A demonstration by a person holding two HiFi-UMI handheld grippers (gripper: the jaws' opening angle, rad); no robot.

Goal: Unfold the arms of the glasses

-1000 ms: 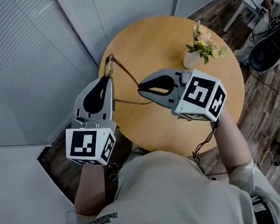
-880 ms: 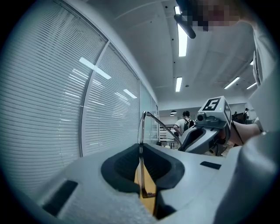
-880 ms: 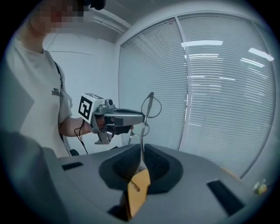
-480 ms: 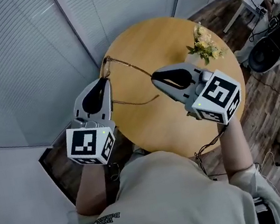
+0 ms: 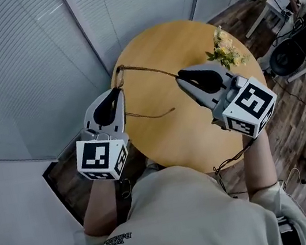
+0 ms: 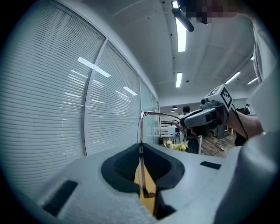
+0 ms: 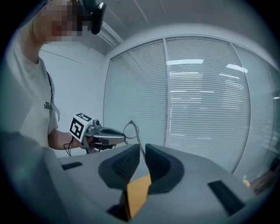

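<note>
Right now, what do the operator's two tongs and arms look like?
The left tongs and right tongs are both light grey shells, with black pads lining a teardrop-shaped opening. Each carries a white cube with black square markers at the rear. A thin dark cable trails from the right one. The person wears a pale short-sleeved T-shirt.

You have no text here that can be read. The small dark print (image 5: 115, 240) on your shirt (image 5: 181, 214) is too blurred to make out. The left marker cube (image 5: 102, 159) and the right marker cube (image 5: 250, 109) carry only black-and-white square patterns.
</note>
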